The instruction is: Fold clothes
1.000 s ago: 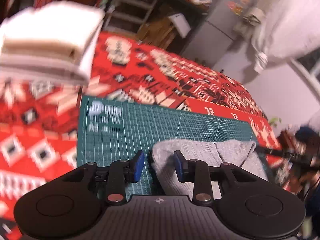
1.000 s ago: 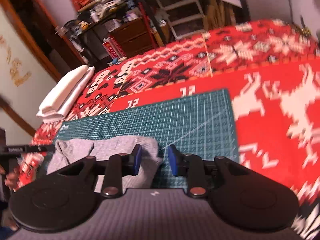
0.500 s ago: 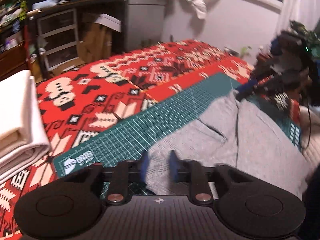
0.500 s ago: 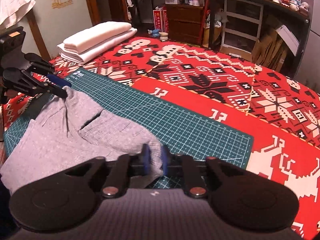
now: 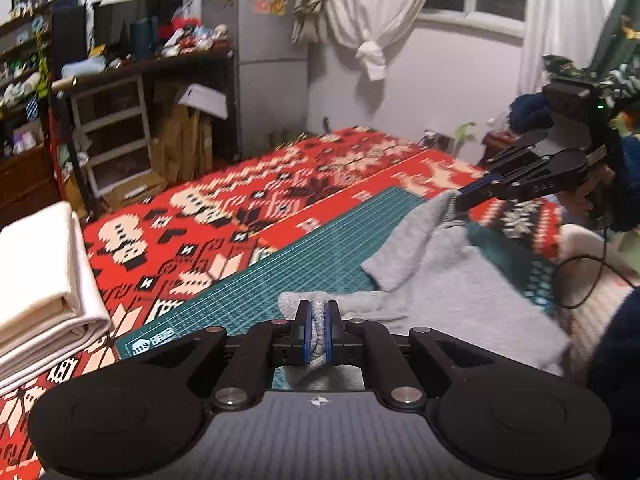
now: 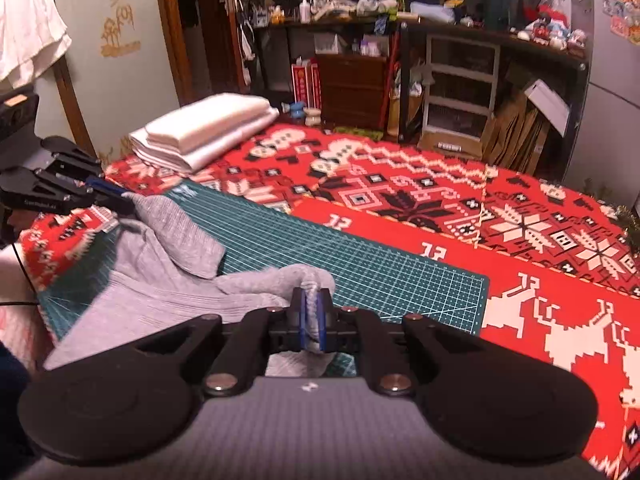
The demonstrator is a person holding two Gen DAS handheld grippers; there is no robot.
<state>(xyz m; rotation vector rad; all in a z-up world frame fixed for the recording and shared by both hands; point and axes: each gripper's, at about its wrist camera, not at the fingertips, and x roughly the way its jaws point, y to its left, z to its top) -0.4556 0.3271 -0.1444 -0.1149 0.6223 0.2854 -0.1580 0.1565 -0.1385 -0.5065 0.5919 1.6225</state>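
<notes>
- A grey knitted garment [image 5: 460,300] is spread in loose folds over the green cutting mat [image 5: 312,256], which lies on a red patterned blanket [image 5: 224,216].
- One edge of the garment is pinched between the blue pads of the left gripper [image 5: 316,336], whose fingers are clenched tightly on a bunch of the cloth.
- The opposite end is gripped in the same way by the right gripper [image 6: 310,326], its fingers closed on a gathered tip of fabric; in the left wrist view that gripper is seen lifted, with the cloth drawn up toward it.
- Between the two grips the fabric sags and is creased, and a flap is turned over near the middle.
- The fold is judged to be at an early stage: the garment is held at both ends but is neither flattened nor laid into a neat shape.
- A stack of folded white cloth [image 6: 208,132] is seen well apart from the mat, at the blanket's far side.
</notes>
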